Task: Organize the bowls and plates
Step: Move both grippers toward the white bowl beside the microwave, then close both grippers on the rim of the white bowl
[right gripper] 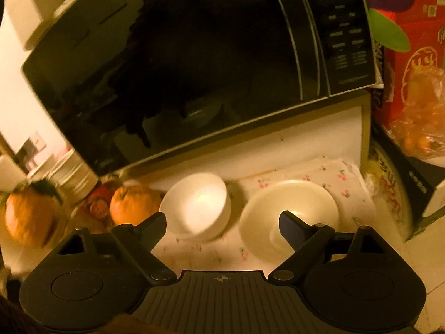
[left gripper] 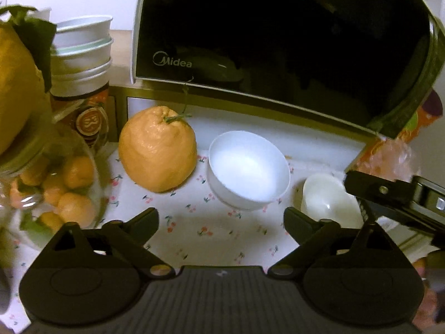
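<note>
White bowl [left gripper: 248,170] sits upright on the cherry-print cloth [left gripper: 194,222], in front of the Midea microwave [left gripper: 278,41] and below its door. Cream bowl [left gripper: 329,201] stands just beside it, toward the microwave's control-panel end; whether the two rims touch cannot be told. In the right wrist view the same pair shows: white bowl [right gripper: 197,206] toward the microwave's [right gripper: 180,55] hinge end, cream bowl [right gripper: 289,217] under the panel end.

Left gripper [left gripper: 221,221]: fingers spread wide, holding nothing. White bowl lies ahead of the gap, apart from both fingertips; cream bowl is just past the right-hand fingertip.

Right gripper [right gripper: 222,224]: also wide open, nothing held. Its right-hand finger [right gripper: 292,226] overlaps the cream bowl's interior in view; contact cannot be told. White bowl sits ahead between the fingers, nearer the left one. The right gripper's body also shows in the left wrist view at the cream bowl's far side.

Large orange [left gripper: 158,150] with stem stands on the cloth beside the white bowl, at the microwave's hinge end. Beyond it, a glass jar of small oranges [left gripper: 55,183] and a stack of white bowls [left gripper: 82,53]. A red box [right gripper: 411,55] stands past the panel end.
</note>
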Tool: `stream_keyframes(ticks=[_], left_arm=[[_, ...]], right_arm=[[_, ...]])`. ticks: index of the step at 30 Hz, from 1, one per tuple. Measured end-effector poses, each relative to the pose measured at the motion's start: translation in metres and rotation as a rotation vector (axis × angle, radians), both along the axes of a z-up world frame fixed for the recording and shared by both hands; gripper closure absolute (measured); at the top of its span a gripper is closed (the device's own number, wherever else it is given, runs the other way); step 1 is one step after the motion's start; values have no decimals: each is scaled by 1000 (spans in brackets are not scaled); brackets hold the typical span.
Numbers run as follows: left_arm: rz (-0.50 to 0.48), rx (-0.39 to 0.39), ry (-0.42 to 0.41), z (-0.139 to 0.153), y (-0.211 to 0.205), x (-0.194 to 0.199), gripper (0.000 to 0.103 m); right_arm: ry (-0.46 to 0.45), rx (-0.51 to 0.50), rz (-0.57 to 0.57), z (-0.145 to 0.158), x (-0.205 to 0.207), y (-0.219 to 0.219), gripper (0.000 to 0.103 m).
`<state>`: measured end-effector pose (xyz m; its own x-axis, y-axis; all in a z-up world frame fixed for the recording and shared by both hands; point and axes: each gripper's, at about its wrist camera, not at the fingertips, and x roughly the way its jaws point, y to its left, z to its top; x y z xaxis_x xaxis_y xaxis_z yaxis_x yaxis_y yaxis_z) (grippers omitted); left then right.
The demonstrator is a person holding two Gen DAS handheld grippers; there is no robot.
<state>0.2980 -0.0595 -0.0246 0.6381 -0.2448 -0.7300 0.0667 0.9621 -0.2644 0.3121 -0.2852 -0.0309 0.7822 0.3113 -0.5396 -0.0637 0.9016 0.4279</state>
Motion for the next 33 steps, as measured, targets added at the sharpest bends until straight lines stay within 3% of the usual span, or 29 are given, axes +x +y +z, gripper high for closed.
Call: stream_keyframes(ticks=[5, 10, 15, 18, 28, 33], left_arm=[[12, -64, -6, -9, 1, 13, 21], [17, -92, -7, -21, 4, 23, 40], [18, -121, -2, -31, 6, 30, 55], [9, -142, -14, -34, 7, 32, 59], [4, -156, -39, -41, 3, 39, 79], [10, -145, -45, -43, 3, 41, 83]], right_arm=[[-10, 4, 6, -10, 24, 8, 13], [-19, 14, 11, -22, 41, 14, 18], [-8, 14, 21, -31, 58, 20, 48], [5, 16, 13, -38, 65, 21, 59], [37, -9, 1, -53, 80, 25, 79], [36, -38, 17, -53, 78, 32, 88]])
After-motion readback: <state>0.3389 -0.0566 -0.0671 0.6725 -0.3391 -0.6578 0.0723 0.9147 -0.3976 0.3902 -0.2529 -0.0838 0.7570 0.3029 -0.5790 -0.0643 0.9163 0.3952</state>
